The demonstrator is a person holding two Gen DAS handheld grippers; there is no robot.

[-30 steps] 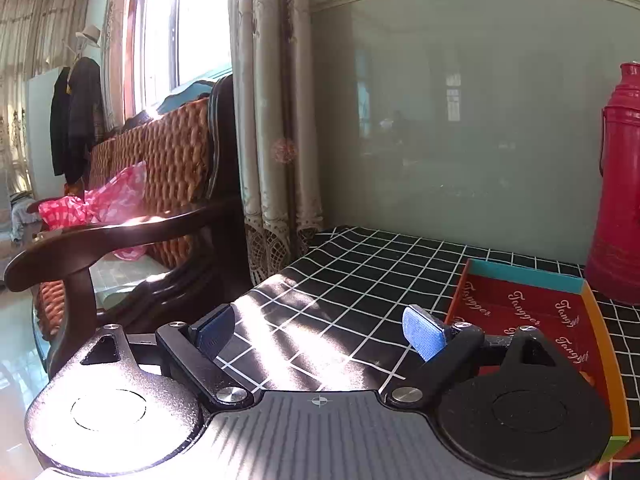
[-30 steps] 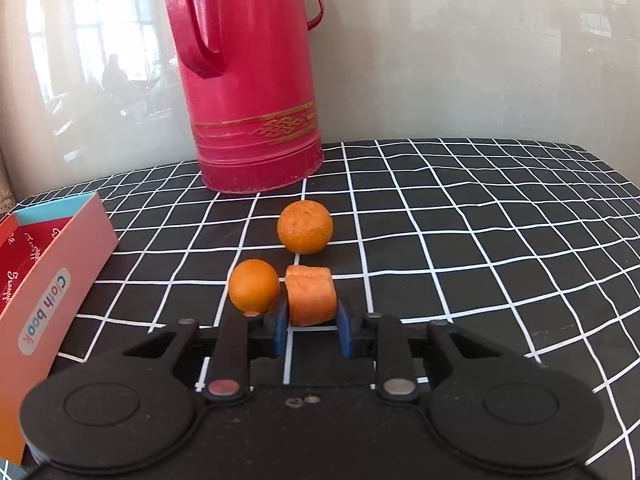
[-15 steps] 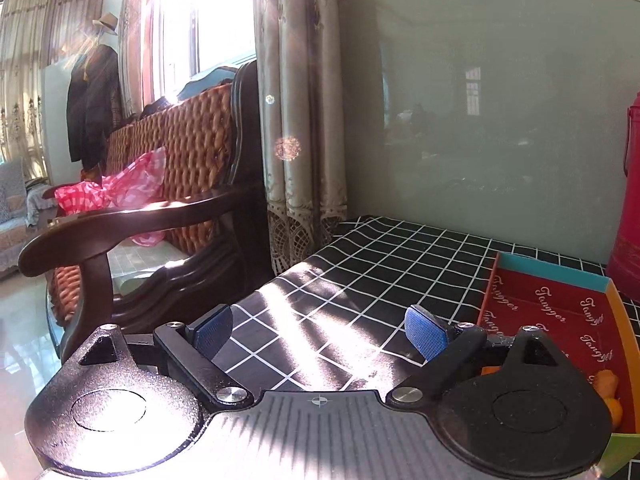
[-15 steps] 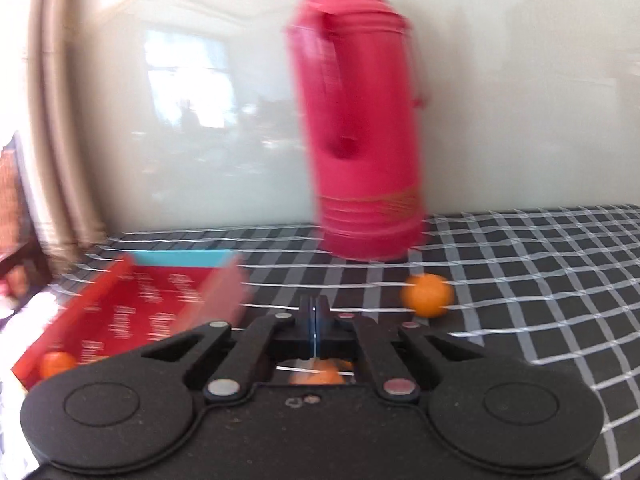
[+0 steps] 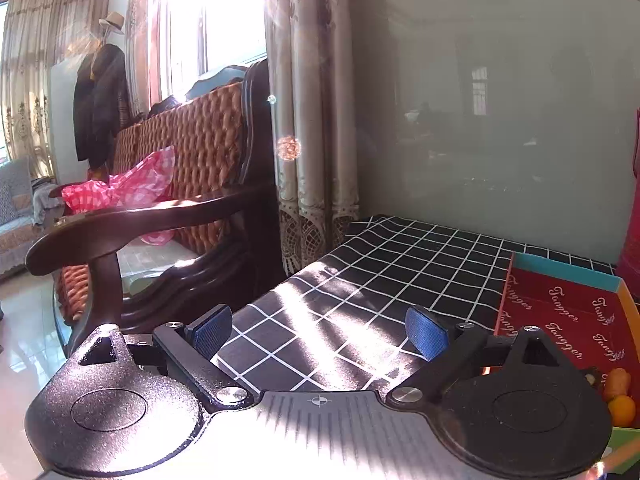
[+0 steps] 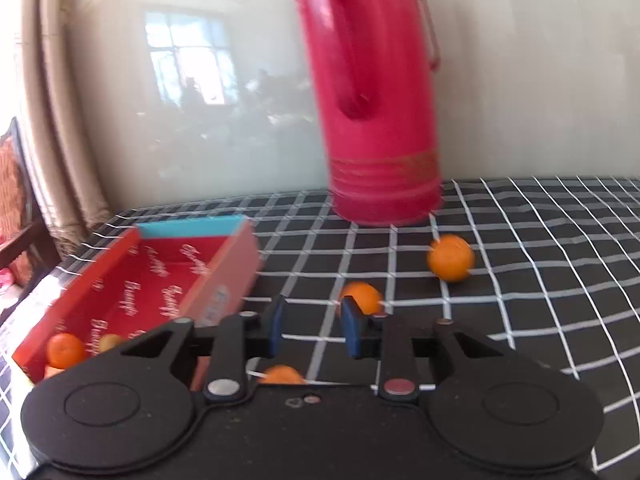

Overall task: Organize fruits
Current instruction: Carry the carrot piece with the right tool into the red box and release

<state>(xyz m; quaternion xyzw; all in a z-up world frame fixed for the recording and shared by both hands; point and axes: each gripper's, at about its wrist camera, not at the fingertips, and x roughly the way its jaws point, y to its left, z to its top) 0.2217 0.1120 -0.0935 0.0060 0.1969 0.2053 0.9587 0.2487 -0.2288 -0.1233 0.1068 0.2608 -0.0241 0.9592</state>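
My right gripper hovers over the checked tablecloth; its jaws are opening and nothing is between the blue pads. An orange piece shows low under the fingers, partly hidden by the gripper body. One orange lies just behind the right finger, another farther right. The red box stands at left with an orange and other fruit at its near end. My left gripper is open and holds nothing, left of the same red box, where fruit lies in the near corner.
A tall red thermos stands at the back against the glossy wall, right of the box. A wooden armchair with a pink bag stands past the table's left edge. A curtain hangs behind it.
The right view has swung left, bringing the red box into sight. The right jaws, shut half a second ago, now stand apart. The left gripper has barely shifted.
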